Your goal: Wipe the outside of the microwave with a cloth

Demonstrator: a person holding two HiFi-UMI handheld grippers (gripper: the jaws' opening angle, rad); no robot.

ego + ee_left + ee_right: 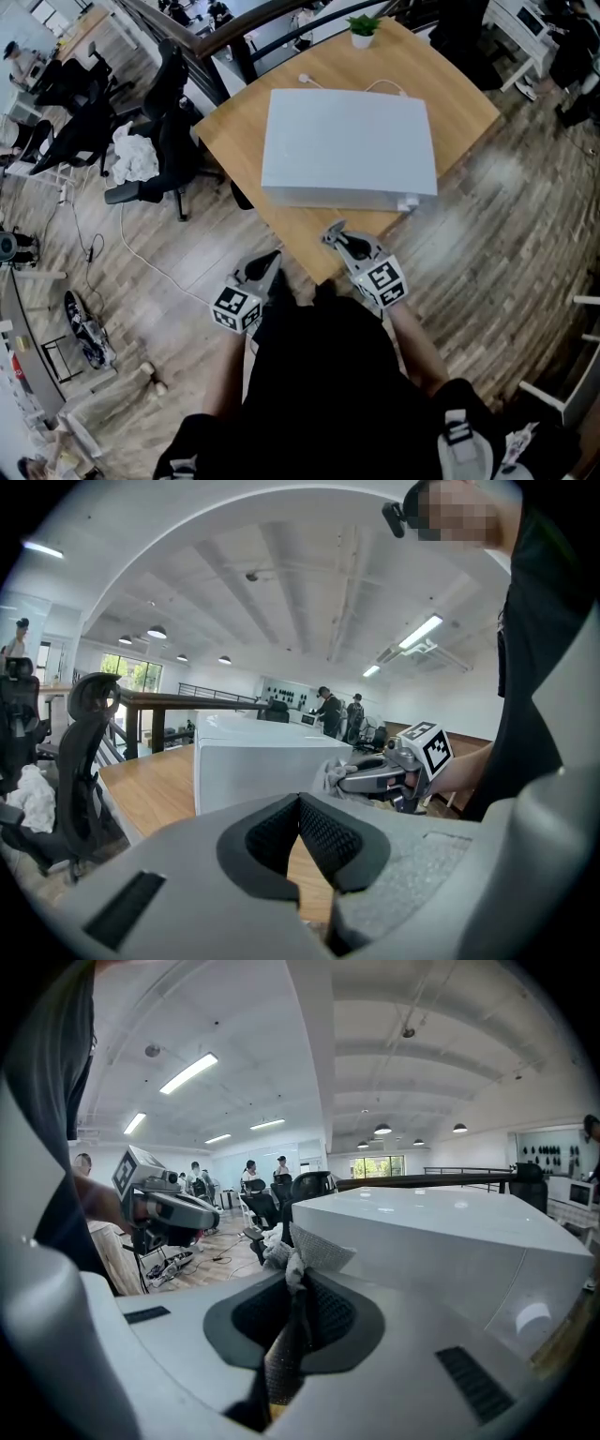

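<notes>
The right gripper (333,236) clamps the cloth (300,1251) just off the front of the microwave (347,145), the left gripper (272,261) closed on nothing; any wiping stroke wants that cloth pressed flat.

Microwave (347,145): white casing, smooth and half-glossy; the ceiling lamps mirror on its top.
Surface (234,131): light wood, smooth, matt.
Cloth (314,1249): grey woven textile with a rough, open weave.
Right claw (298,1288): grey plastic body, matt, slightly grainy; pads (330,1314) dark and finely ribbed.
Left claw (300,808): same matt grey plastic, dark ribbed pads.
Floor (497,225): wood planks, a little shiny.
</notes>
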